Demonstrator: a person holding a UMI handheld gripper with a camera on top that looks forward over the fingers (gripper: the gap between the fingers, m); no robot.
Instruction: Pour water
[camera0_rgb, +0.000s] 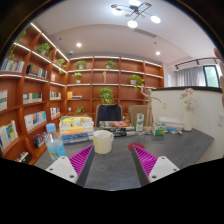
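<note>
A: So, where is the gripper (107, 160) at?

B: Its fingers stand apart with nothing between them, the pink pads (141, 158) facing each other over the dark table (185, 145).

A: And the water?

B: One clear bottle (54, 141) with a blue cap stands on the table, ahead of the fingers and off to the left. One white cup (103, 141) stands just beside it, straight ahead.

A: How will the bottle handle?

B: Thin plastic, I judge, so it will give under a hard squeeze (and may be slick). With water in it, it has some weight. I would take it around the middle of the body, below the shoulder.

A: Anything else?

B: Clutter at the far edge, too small to count, and bookshelves (25, 95) behind.
</note>
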